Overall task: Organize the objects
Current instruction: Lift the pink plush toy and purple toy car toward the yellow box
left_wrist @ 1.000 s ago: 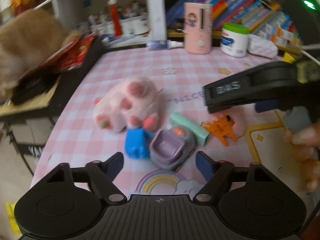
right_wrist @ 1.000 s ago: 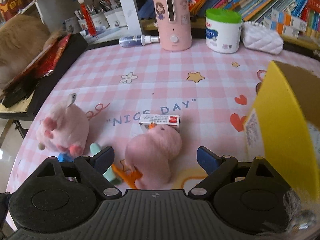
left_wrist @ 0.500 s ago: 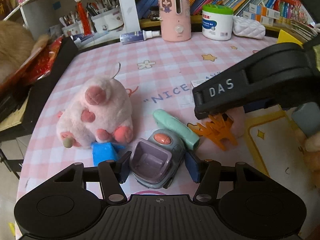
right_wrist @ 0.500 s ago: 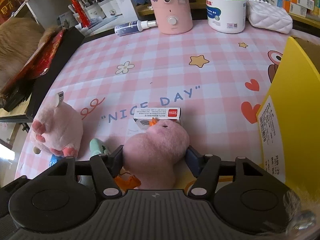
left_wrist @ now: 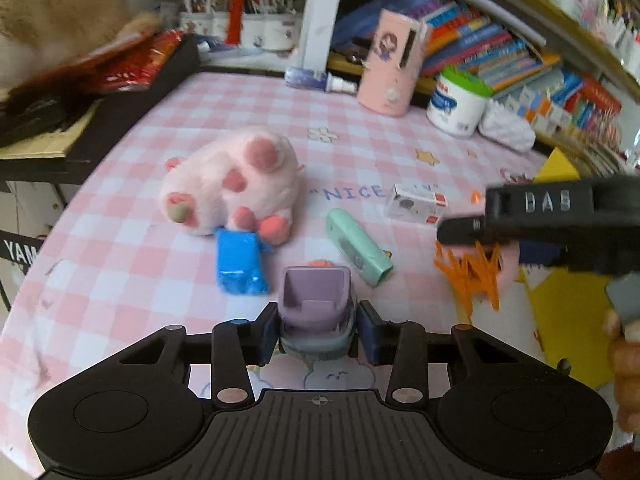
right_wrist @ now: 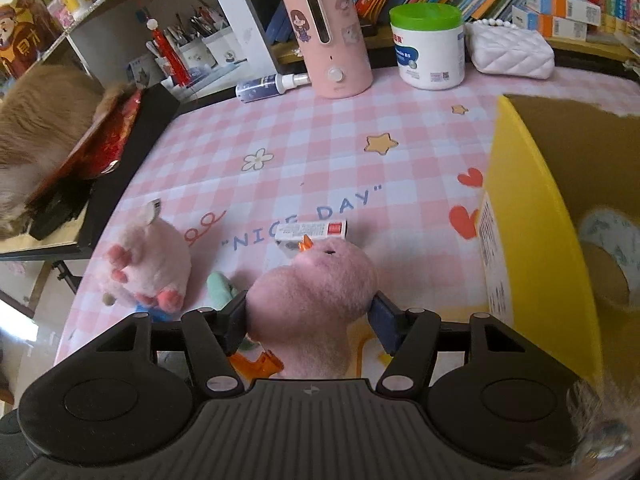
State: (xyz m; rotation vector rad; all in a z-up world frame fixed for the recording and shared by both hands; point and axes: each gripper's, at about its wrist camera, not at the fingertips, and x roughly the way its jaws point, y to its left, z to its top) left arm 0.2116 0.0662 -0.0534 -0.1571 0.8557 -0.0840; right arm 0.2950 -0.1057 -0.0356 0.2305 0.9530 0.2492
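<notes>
Left gripper [left_wrist: 318, 330] points steeply down at the bench [left_wrist: 132, 264]; its jaws have just been closing and clamp the purple toy car [left_wrist: 316, 304]. Right gripper [right_wrist: 310, 320], angled likewise, jaws clamped on the pink plush [right_wrist: 316, 300], apparently just beside the yellow box [right_wrist: 532, 264].

"NICE DAY" printed on checked tablecloth [right_wrist: 320, 148]; "DAS" on right gripper [left_wrist: 552, 216].

Desk cloth [right_wrist: 320, 152]: pink-and-white check. Toy car [left_wrist: 315, 300]: lilac, grey. Plush [right_wrist: 316, 300]: pink. Packet [left_wrist: 239, 266]: blue. Box [right_wrist: 532, 240]: yellow. Case [left_wrist: 358, 246]: mint green.
</notes>
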